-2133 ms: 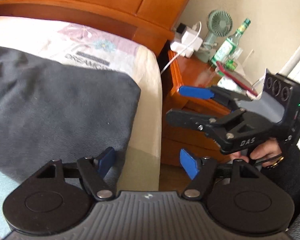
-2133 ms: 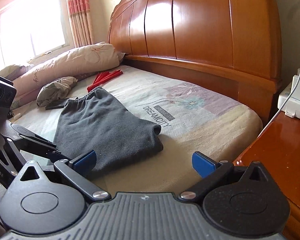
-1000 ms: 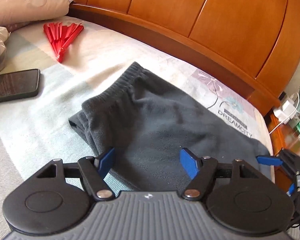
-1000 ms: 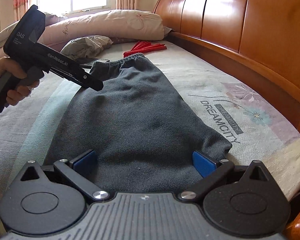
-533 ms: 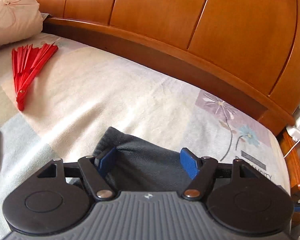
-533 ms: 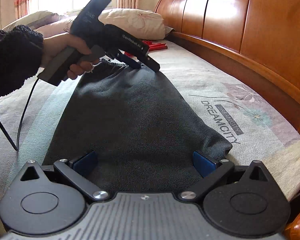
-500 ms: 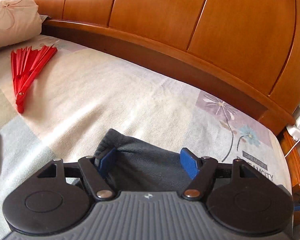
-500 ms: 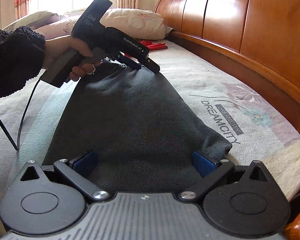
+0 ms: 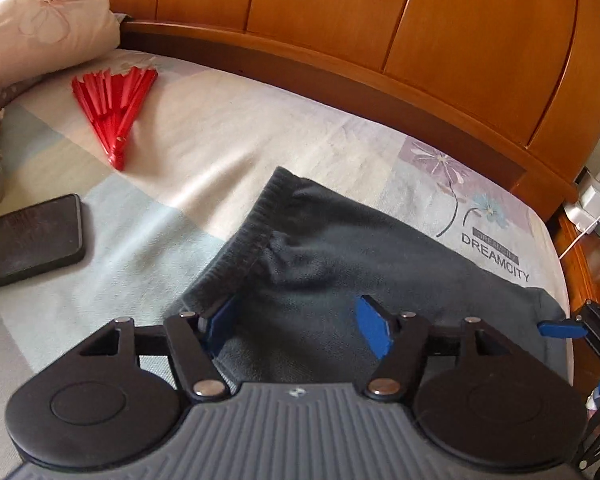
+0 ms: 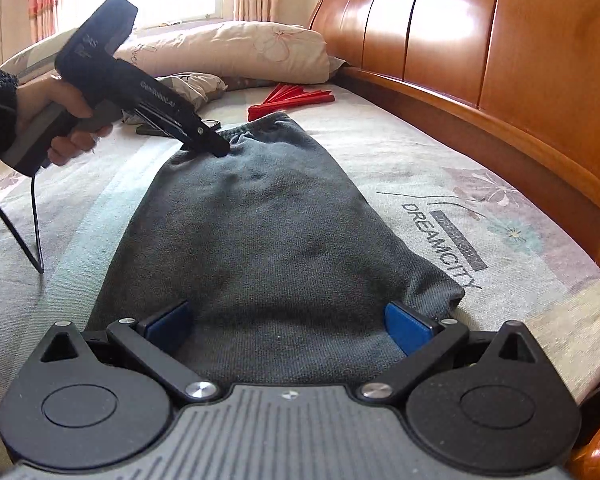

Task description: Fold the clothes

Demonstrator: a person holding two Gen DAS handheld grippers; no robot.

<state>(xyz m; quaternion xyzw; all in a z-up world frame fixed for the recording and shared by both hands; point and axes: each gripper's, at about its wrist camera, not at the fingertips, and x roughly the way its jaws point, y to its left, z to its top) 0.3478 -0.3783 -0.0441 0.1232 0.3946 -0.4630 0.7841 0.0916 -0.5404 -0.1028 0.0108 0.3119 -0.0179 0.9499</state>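
The dark grey garment [image 10: 268, 240] lies flat on the bed [image 10: 400, 152], its length running beside the headboard [image 10: 500, 60], 1 end at the bed's near edge. The left gripper [image 9: 296, 320] straddles the ribbed waistband, jaws closing, pads not pressing. The right gripper [image 10: 288, 324] spans the opposite end, jaws spread, gripping nothing. A red fan [image 9: 112, 108] and a phone [image 9: 32, 236] lie beyond.

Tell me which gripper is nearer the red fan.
Left. The left gripper sits at the grey garment's waistband, nearest the red fan; the right gripper is at the opposite end.
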